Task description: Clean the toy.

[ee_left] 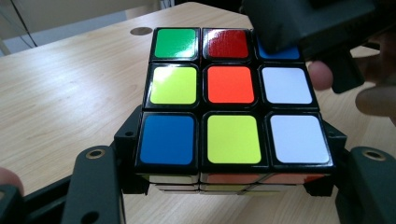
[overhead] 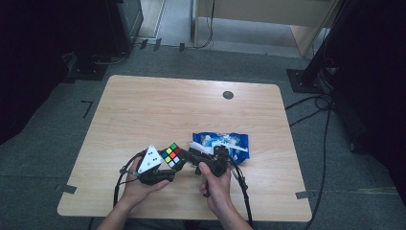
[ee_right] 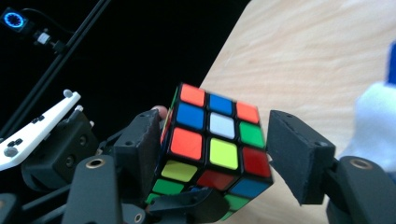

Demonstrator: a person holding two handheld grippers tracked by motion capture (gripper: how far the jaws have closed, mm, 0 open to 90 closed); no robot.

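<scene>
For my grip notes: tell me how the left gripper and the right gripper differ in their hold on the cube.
The left gripper is shut on the cube, its jaws clamping the lower layer; the right gripper is open, with a clear gap beside one pad. The left one carries the cube; the right only straddles it. Both point at the same cube.
</scene>
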